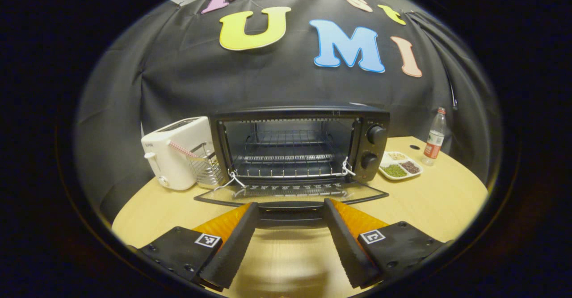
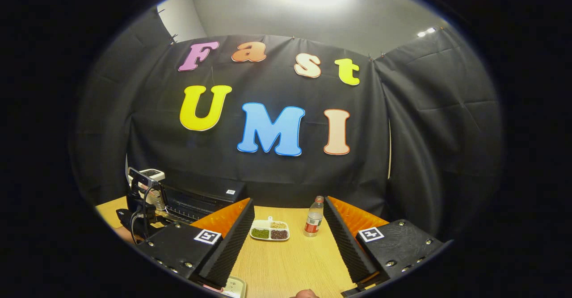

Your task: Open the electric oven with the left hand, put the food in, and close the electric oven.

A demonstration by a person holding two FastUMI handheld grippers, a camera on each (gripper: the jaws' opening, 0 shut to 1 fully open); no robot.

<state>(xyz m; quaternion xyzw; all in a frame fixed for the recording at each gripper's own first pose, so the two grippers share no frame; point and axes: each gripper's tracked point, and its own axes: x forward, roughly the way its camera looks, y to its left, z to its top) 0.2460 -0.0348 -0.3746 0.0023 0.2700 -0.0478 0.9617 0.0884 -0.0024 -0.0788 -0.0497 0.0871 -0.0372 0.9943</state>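
Observation:
The black electric oven (image 1: 295, 144) stands at the back of the wooden table with its glass door (image 1: 290, 193) folded down flat and its wire rack bare. My left gripper (image 1: 290, 205) is open right in front of the door, whose dark handle (image 1: 290, 215) lies between the fingertips without being pressed. A white divided plate of green and dark beans (image 1: 400, 166) sits to the right of the oven. My right gripper (image 2: 288, 201) is open above the table, facing that plate (image 2: 269, 231), with the oven (image 2: 201, 199) to its left.
A white toaster (image 1: 176, 153) and a wire basket (image 1: 205, 168) stand left of the oven. A plastic bottle (image 1: 434, 136) stands at the right rear, past the plate. The rim of another white dish (image 2: 234, 287) shows under my right gripper.

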